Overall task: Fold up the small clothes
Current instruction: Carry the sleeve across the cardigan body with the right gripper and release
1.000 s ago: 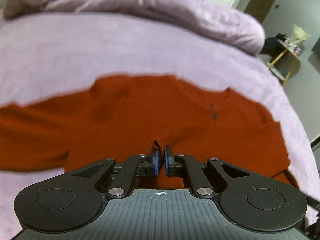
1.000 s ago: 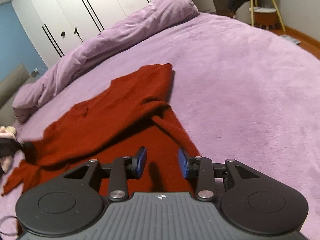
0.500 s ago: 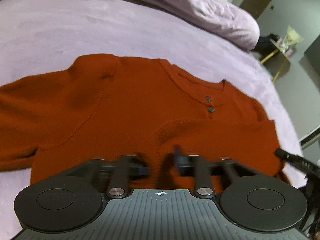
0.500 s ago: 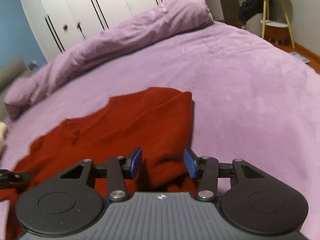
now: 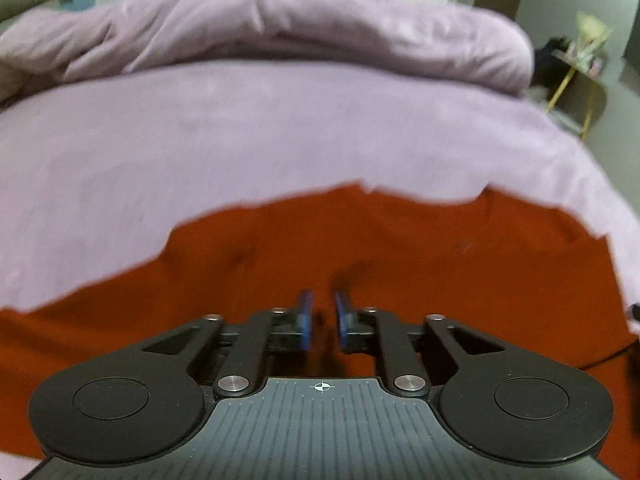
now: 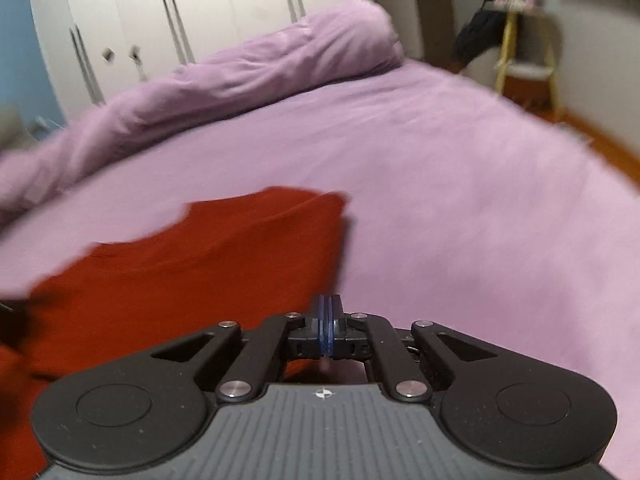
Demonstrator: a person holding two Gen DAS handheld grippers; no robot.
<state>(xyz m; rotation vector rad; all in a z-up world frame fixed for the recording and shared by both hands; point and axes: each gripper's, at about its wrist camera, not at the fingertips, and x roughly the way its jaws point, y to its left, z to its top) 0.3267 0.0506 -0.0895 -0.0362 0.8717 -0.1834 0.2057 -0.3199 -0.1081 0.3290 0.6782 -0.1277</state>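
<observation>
One red sweater (image 5: 400, 272) lies on the bed (image 5: 280, 128). The left hand-held gripper (image 5: 322, 320) has just been parting with nothing between; the right hand-held gripper (image 6: 326, 322) has closed, perhaps pinching the sweater's edge.

left hand-held gripper (image 5: 322, 320) jaws just opening, right hand-held gripper (image 6: 327, 328) closed

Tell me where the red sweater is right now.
The red sweater lies spread on the lilac bed cover, just ahead of both grippers; in the right wrist view it lies left of centre, nearer than the rolled duvet.
</observation>
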